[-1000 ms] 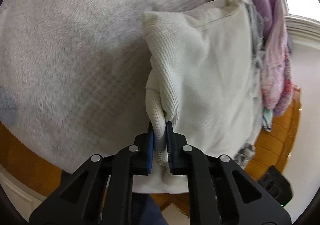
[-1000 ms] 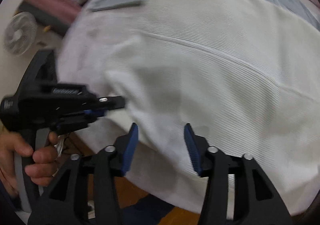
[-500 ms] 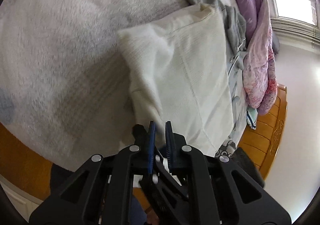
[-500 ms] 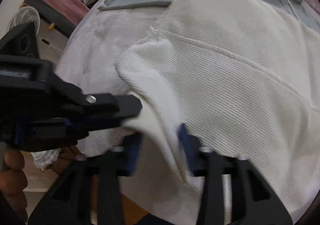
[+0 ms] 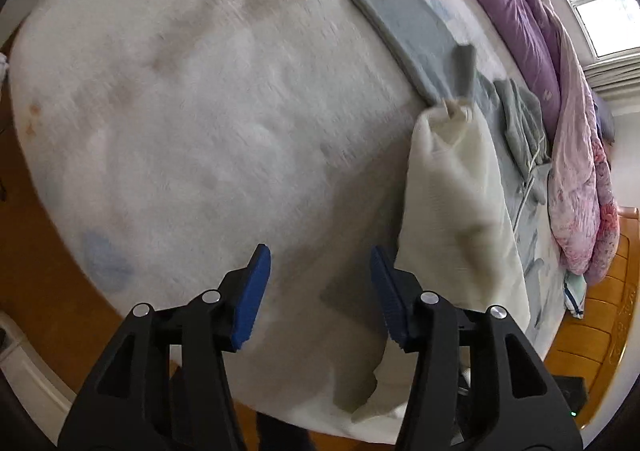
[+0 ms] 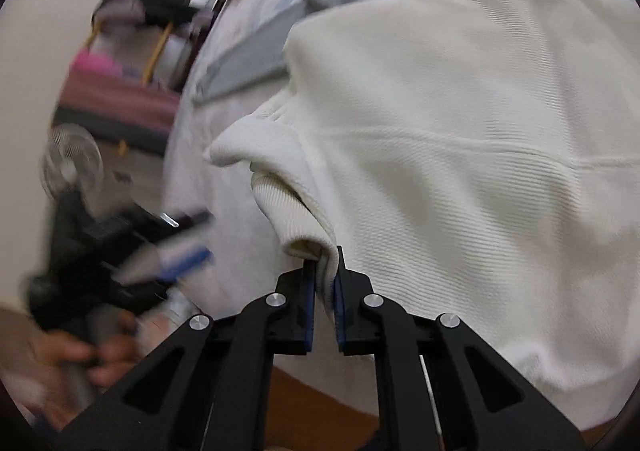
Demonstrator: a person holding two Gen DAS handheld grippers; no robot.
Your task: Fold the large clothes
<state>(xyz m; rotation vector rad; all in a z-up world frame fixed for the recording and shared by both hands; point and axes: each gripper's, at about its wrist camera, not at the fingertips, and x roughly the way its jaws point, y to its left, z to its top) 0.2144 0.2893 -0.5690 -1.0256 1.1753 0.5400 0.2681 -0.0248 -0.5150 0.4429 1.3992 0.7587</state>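
Observation:
A cream ribbed sweater (image 6: 460, 155) lies folded on a fluffy white blanket (image 5: 180, 111) on the bed. In the left wrist view the sweater (image 5: 456, 211) sits to the right of my left gripper (image 5: 318, 291), which is open and empty above the blanket near the bed's front edge. My right gripper (image 6: 325, 283) is shut on the sweater's ribbed cuff and holds that sleeve lifted at the sweater's left side. The left gripper (image 6: 176, 263) shows blurred at the left of the right wrist view.
Grey clothes (image 5: 520, 119) and a grey-blue strip (image 5: 400, 19) lie behind the sweater. A purple and pink quilt (image 5: 576, 155) is bunched along the far side. The wooden bed frame (image 5: 600, 315) shows at right. A fan (image 6: 72, 163) stands on the floor at left.
My left gripper let go of the sweater's sleeve, opened and moved off to the left. My right gripper closed on the cuff that the left one held.

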